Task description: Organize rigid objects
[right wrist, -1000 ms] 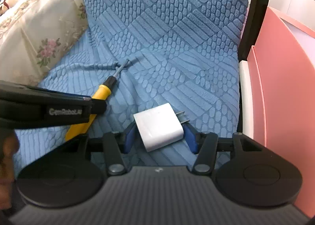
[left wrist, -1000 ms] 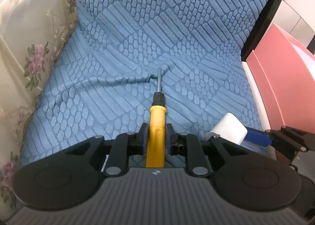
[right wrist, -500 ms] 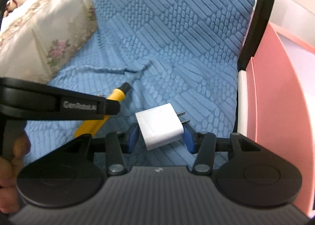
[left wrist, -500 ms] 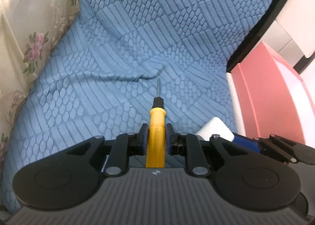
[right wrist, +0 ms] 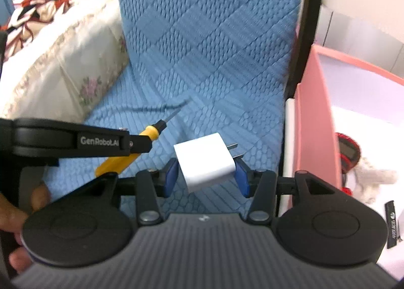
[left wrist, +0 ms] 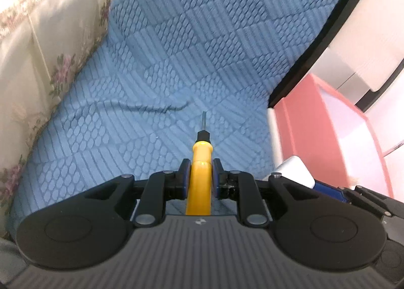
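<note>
My left gripper is shut on a yellow-handled screwdriver, its metal tip pointing forward above the blue textured seat cover. My right gripper is shut on a white plug adapter, prongs pointing to the right. In the right wrist view the left gripper and the screwdriver show at the left. In the left wrist view the white adapter shows at the right. Both objects are held above the seat.
A pink box with a white floor stands right of the seat and holds a red-rimmed object, a pale fluffy thing and a black strip. A floral cushion lies left. A fold creases the cover.
Both grippers have lifted their objects off the seat and shifted right toward the pink box. The screwdriver tip has left the fold in the cover. More of the box's inside shows.
</note>
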Demonstrator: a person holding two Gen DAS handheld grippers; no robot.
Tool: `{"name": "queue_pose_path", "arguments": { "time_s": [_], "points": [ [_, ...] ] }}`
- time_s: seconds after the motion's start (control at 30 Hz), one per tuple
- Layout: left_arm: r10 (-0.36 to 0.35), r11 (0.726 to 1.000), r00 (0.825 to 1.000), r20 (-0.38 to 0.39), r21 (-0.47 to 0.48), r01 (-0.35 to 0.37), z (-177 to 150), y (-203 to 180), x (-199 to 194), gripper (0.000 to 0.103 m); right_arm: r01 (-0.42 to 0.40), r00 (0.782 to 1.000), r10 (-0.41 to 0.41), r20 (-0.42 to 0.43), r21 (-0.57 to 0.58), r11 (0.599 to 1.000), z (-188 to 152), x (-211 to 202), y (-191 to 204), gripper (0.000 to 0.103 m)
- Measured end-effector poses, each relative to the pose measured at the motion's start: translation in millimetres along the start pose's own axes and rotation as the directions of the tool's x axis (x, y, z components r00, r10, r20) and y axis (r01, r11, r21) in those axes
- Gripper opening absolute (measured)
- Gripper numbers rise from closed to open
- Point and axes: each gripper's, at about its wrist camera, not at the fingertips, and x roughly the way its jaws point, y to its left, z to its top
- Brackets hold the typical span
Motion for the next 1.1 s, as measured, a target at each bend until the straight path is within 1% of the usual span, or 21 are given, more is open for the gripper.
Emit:
{"name": "queue_pose_path", "arguments": {
  "time_s": [0.23,0.33,0.5,0.87,1.1],
  "points": [
    [-0.012,1.0,0.999,0.038,0.017,0.012,-0.6,-24.8,-34.5,0.021,0.009,0.999,-0.011,0.039,0.052,0.999,1.0,-34.2,-9.6,0.051],
    [-0.01,0.999,0.998,0.056,0.034,0.008,-2.0,-35.1,-47.5,0.021,0.024,0.999,-0.027,0.037,0.067,0.997,-2.7,-45.1,-11.1,0.051],
    [-0.03,0.999,0.997,0.064,0.03,0.028,-3.1,-45.1,-64.7,0.021,0.037,0.998,-0.041,0.04,0.091,0.995,-5.8,-65.6,-17.3,0.051],
    [-0.065,0.998,0.992,0.112,0.029,0.062,8.0,-67.3,-99.4,0.021,0.058,0.99,-0.069,0.122,0.094,0.994,14.2,-115.4,-24.9,0.051],
    [-0.099,0.995,0.985,0.142,0.043,0.094,17.5,-91.9,-115.1,0.021,0.052,0.987,-0.066,0.15,0.091,0.994,25.8,-132.0,-34.0,0.049]
  ]
}}
